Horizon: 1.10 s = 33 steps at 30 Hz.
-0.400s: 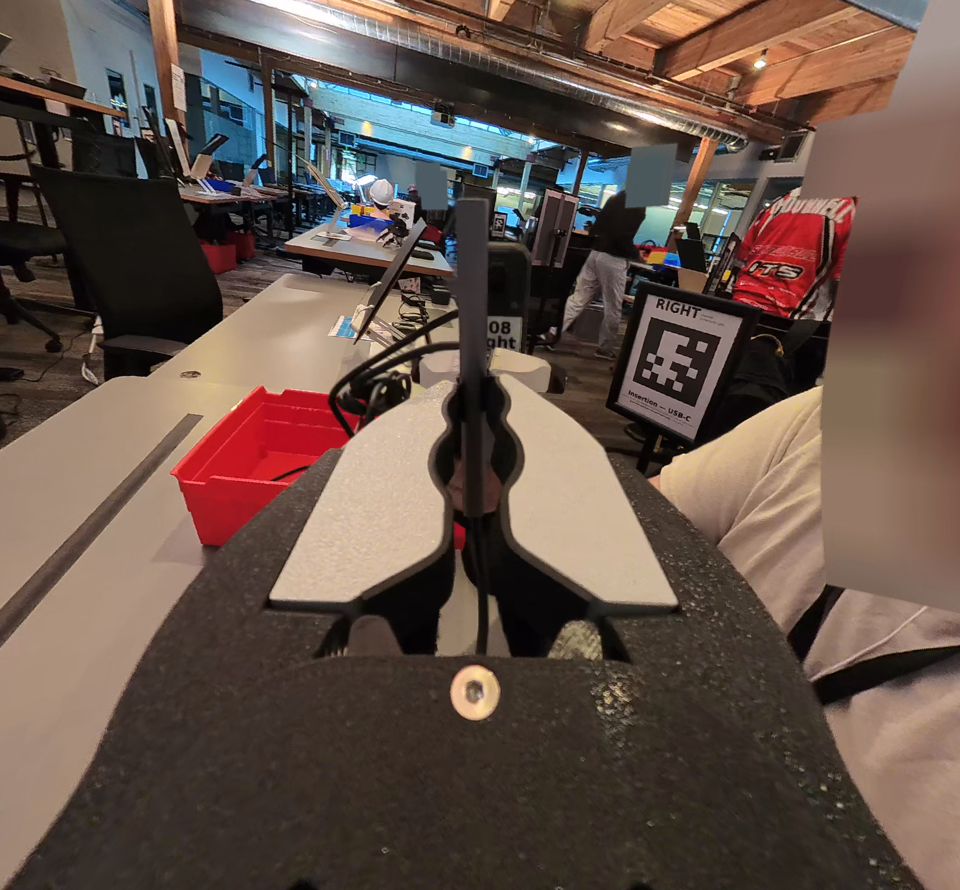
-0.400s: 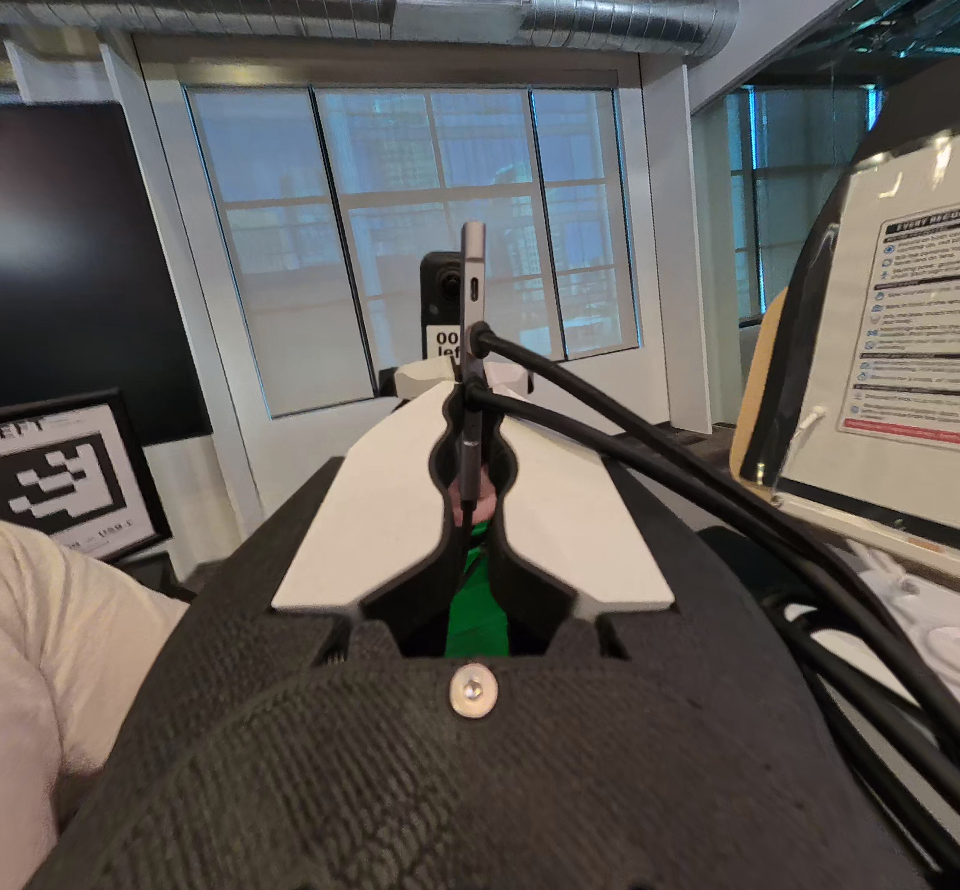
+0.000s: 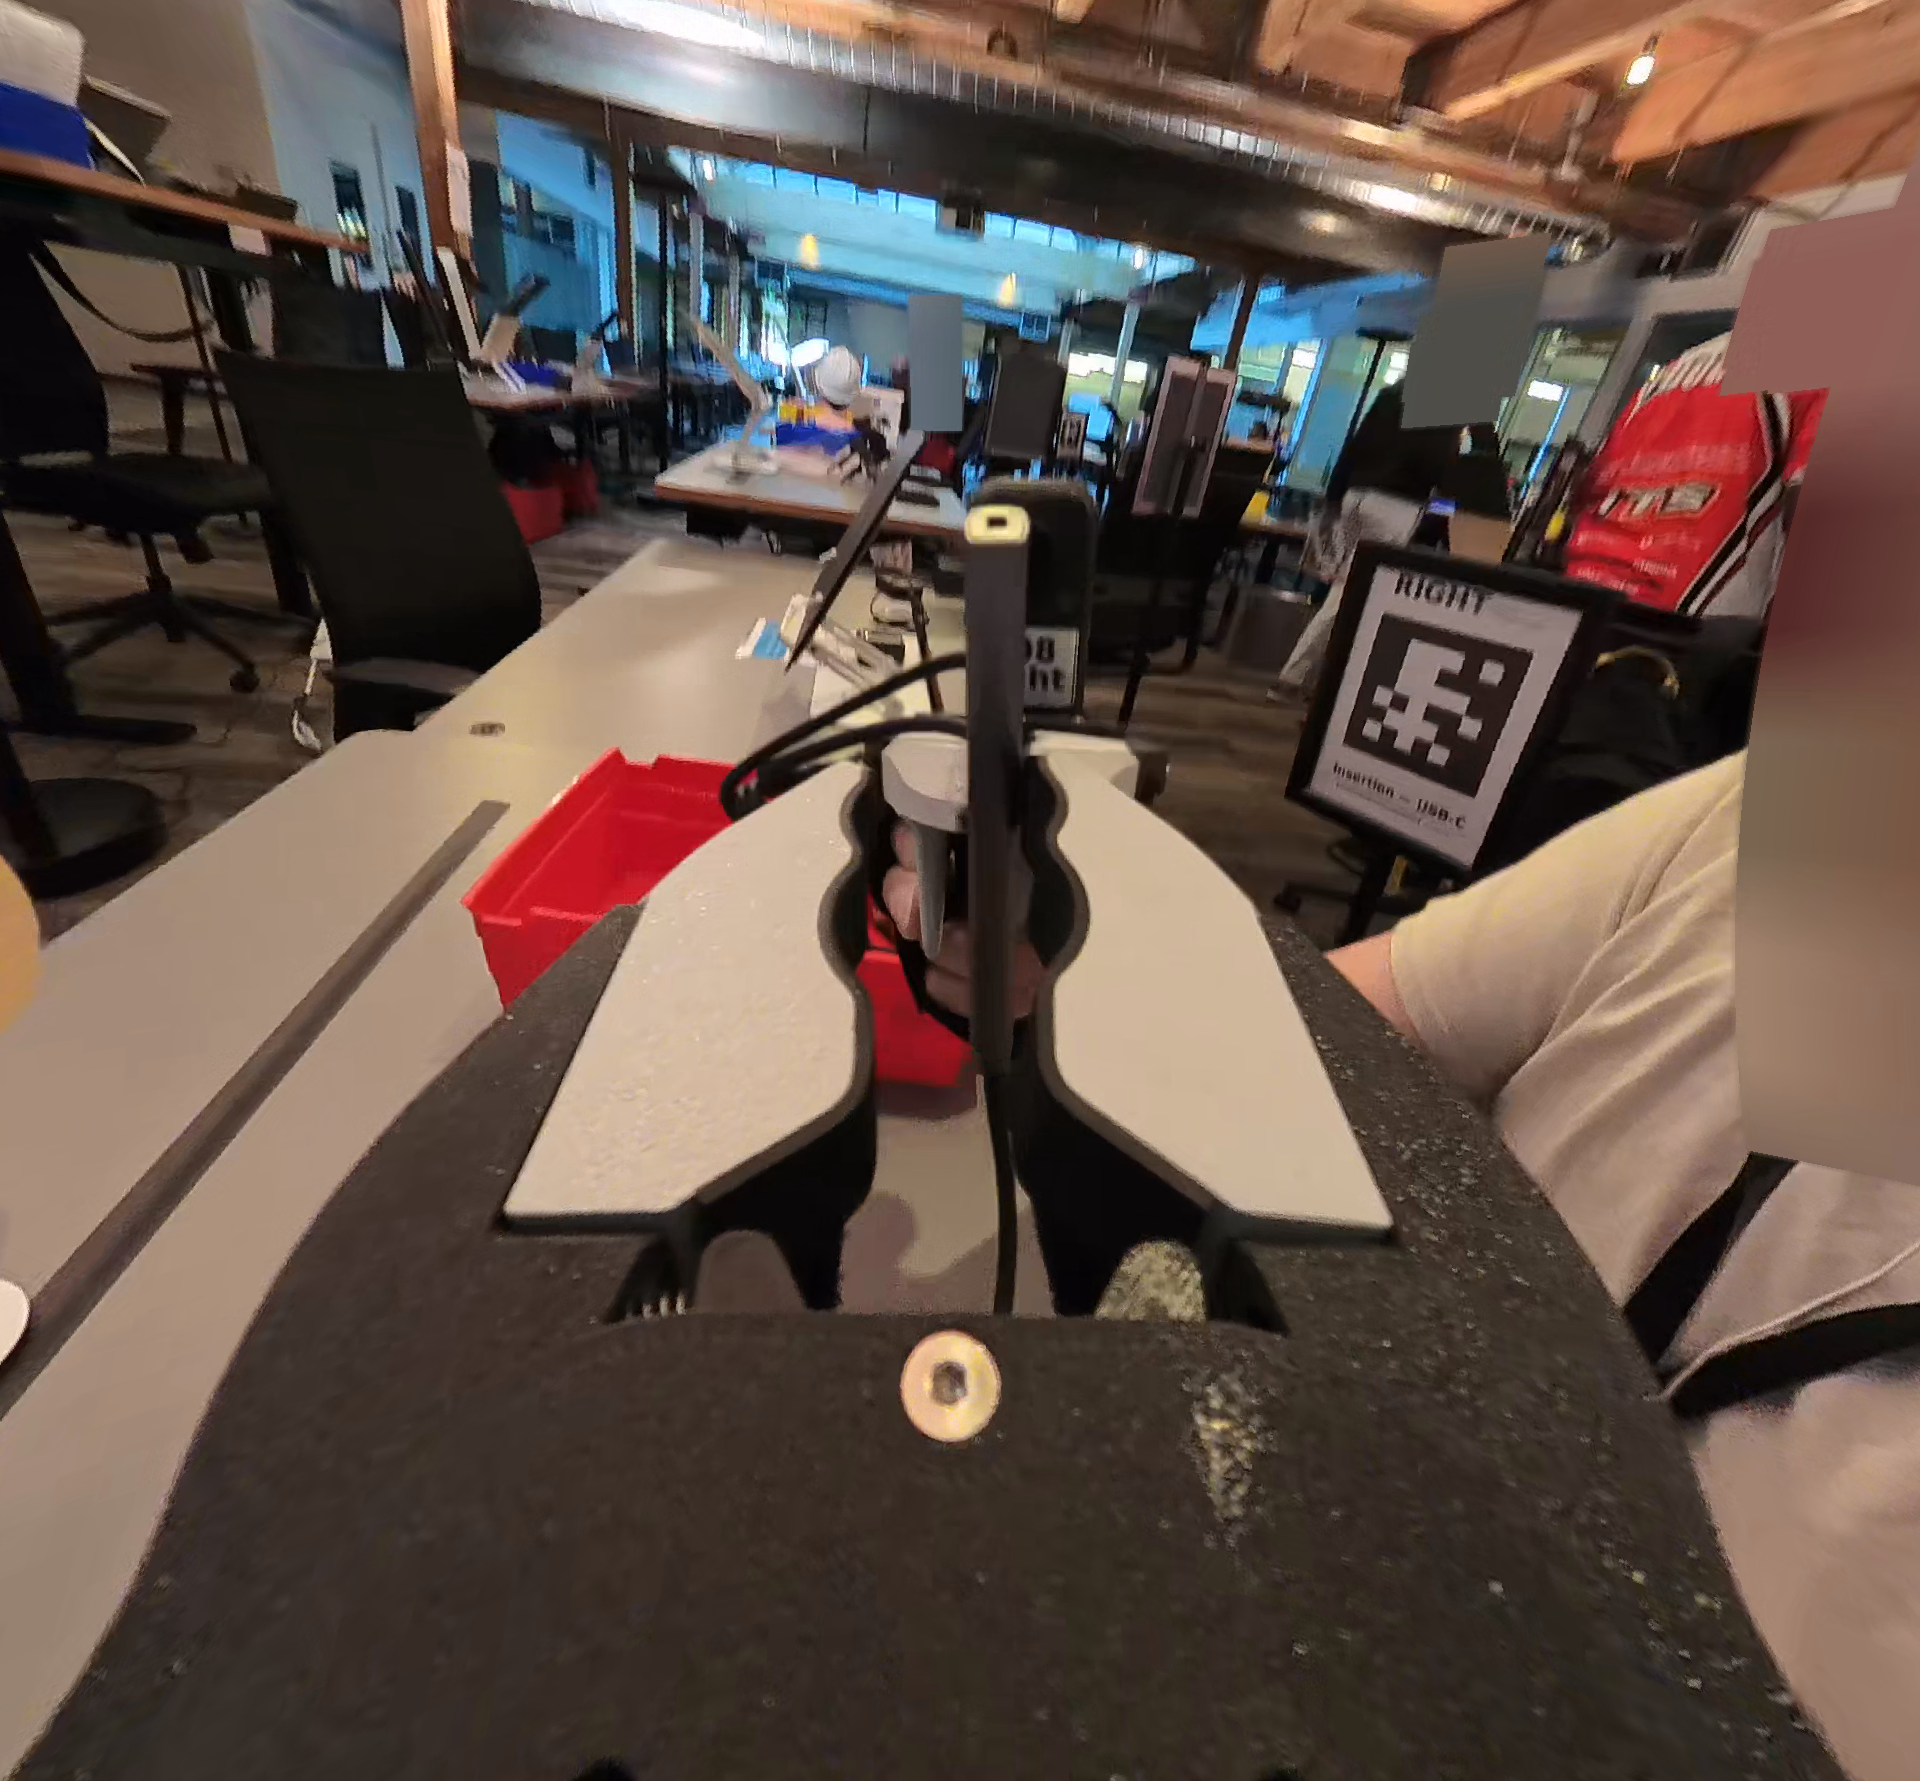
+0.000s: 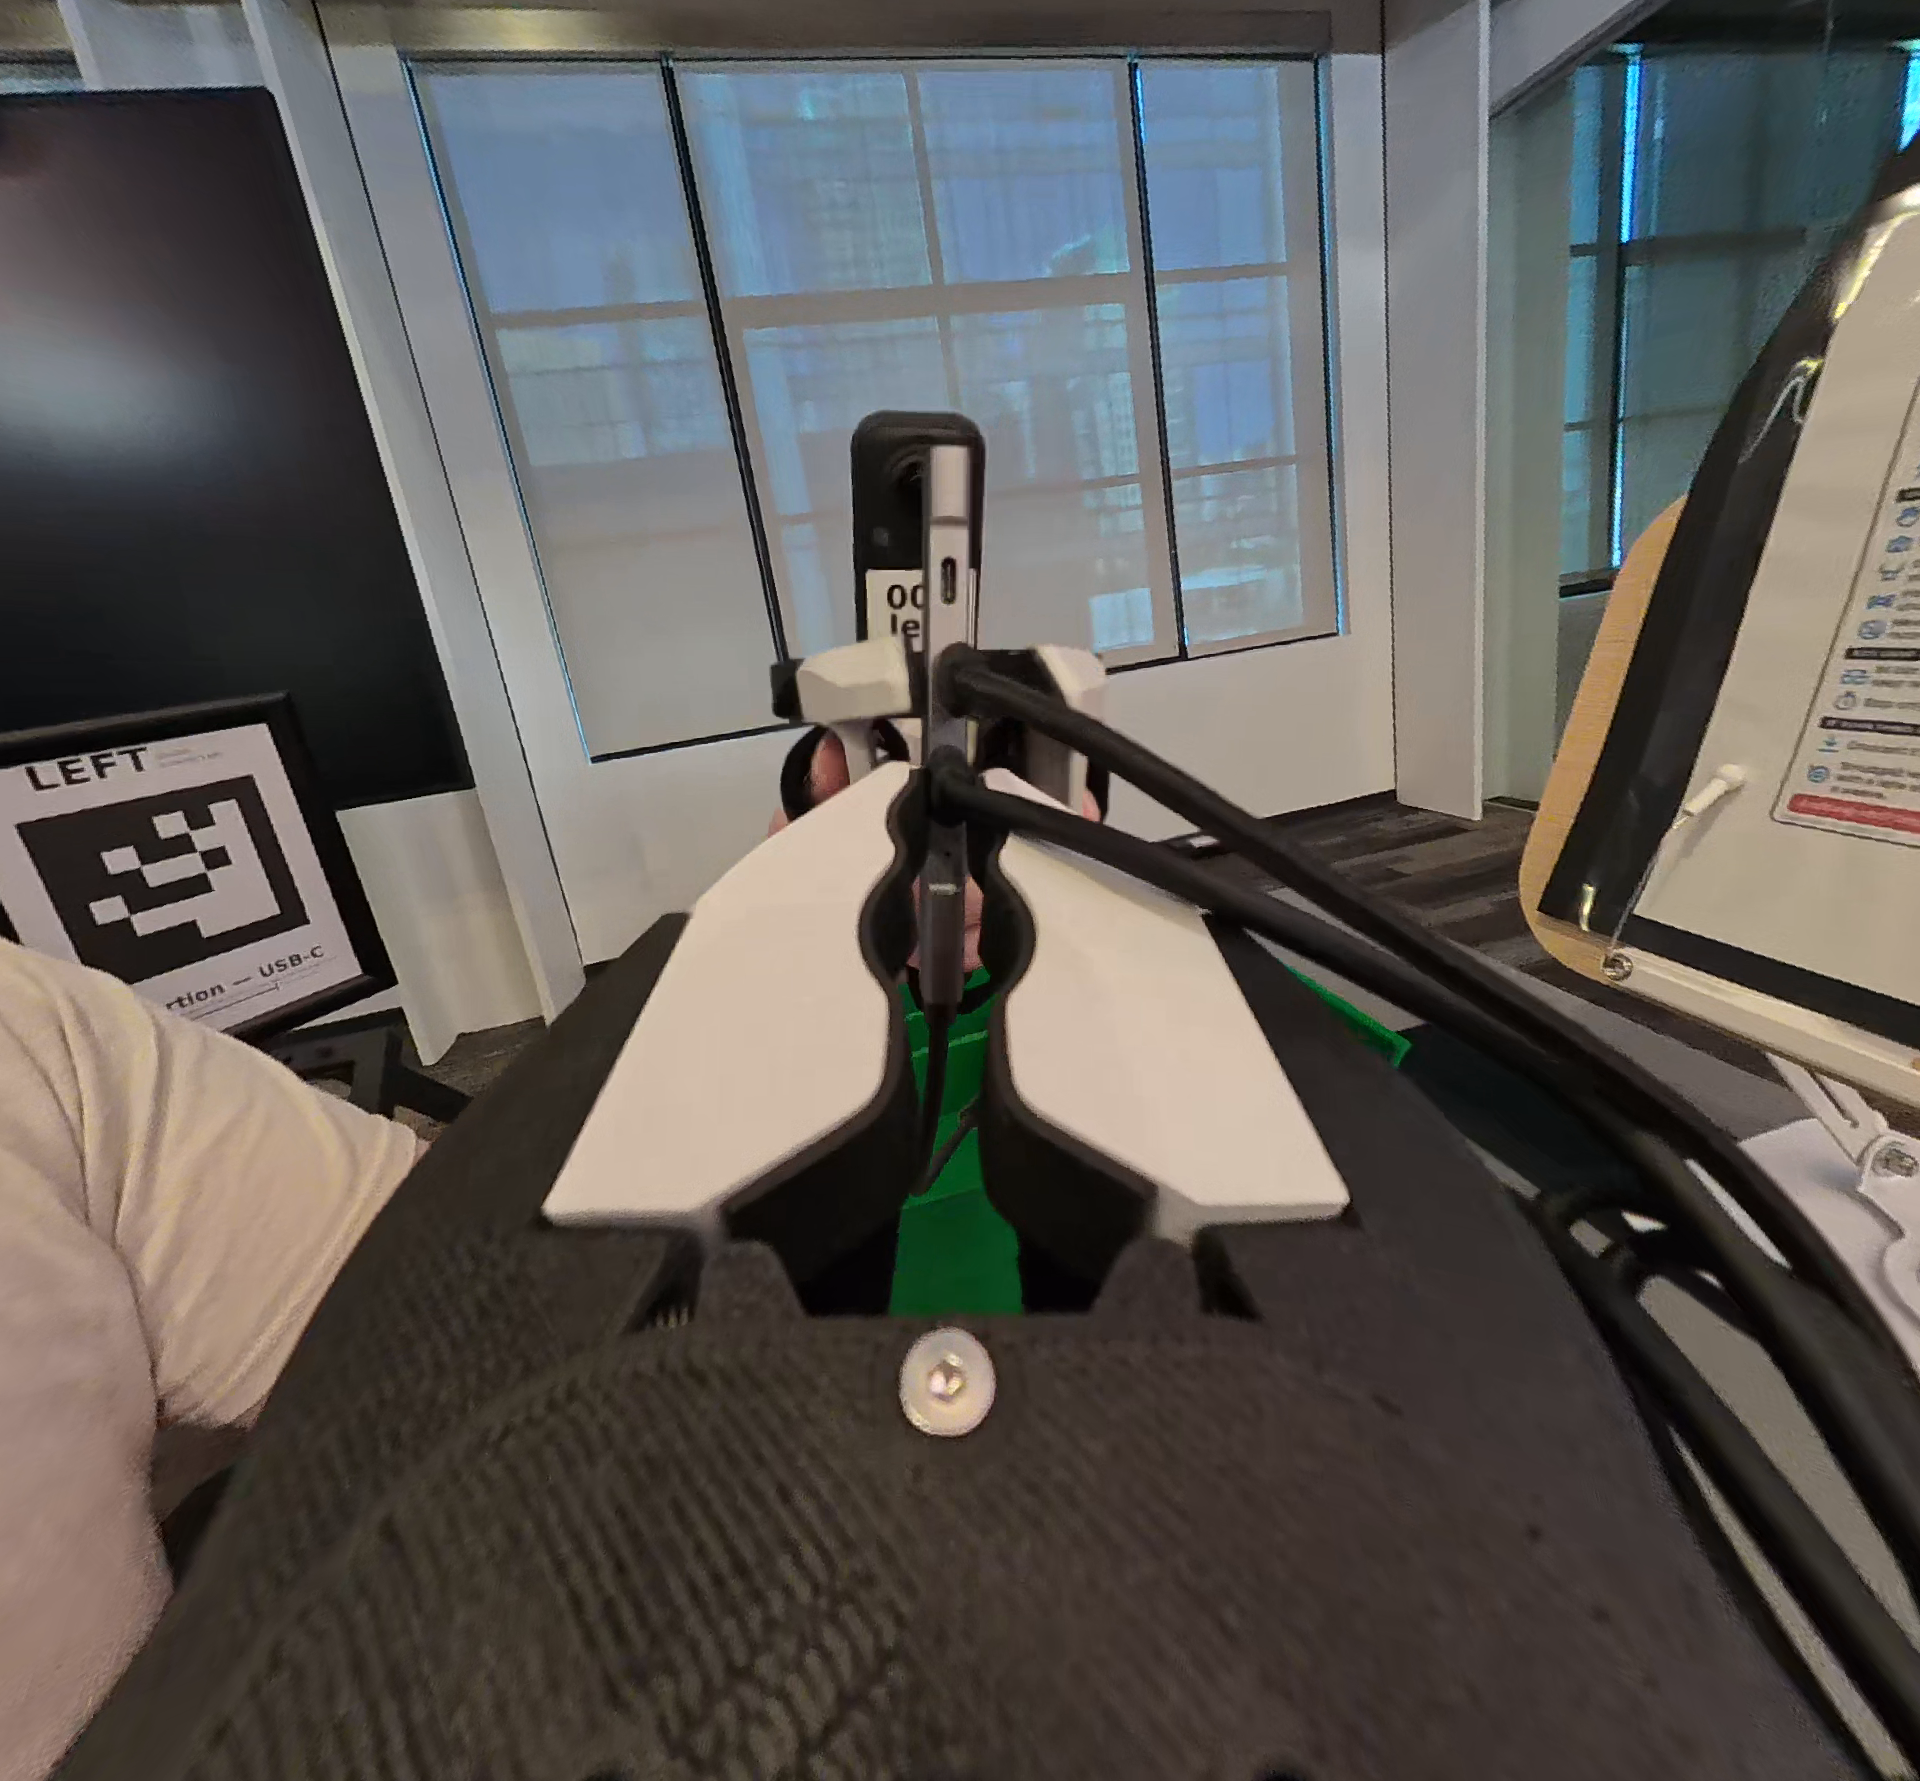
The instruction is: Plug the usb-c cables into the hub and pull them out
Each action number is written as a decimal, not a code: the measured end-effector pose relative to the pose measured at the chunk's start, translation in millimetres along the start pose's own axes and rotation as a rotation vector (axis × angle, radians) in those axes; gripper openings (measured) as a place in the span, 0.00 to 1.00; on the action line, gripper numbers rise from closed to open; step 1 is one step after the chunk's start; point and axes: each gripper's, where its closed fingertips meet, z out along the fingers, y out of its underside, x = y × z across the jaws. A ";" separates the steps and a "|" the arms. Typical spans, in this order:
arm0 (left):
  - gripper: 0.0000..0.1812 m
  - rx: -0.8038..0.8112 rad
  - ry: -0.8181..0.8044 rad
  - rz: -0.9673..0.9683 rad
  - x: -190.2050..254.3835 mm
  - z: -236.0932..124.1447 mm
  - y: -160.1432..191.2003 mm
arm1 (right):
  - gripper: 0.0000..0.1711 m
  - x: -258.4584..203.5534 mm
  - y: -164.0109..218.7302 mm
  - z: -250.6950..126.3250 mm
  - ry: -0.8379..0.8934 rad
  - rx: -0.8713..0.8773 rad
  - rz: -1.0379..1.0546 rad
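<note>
Grey counter (image 3: 260, 900) runs behind the left gripper (image 3: 951, 858), carrying a red bin (image 3: 613, 848); in the right wrist view a window (image 4: 883, 360) fills the background.

Hub (image 4: 954, 578): long axis upright, slim edge toward the right camera, one free port on that edge. Two black cables (image 4: 1299, 910) enter the edge below that port and trail right of the hub, down out of frame. The hub's lower end is hidden between the fingers, and its own thin lead drops behind them.

Right gripper (image 4: 945, 817): narrow, clamped on the hub's lower part.

Left gripper: parted by a moderate gap. The hub (image 3: 995, 796) stands upright in that gap, against the right-hand finger; contact with the other finger cannot be confirmed. Beyond it, the right gripper's fingertips (image 3: 930, 775) and a hand are partly hidden. A marker sign (image 3: 1439, 703) stands right of the hub.
</note>
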 end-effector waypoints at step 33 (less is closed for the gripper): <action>0.05 -0.035 0.032 -0.150 -20.8 -2.2 15.4 | 0.17 20.9 -34.7 -42.0 0.109 0.008 -0.134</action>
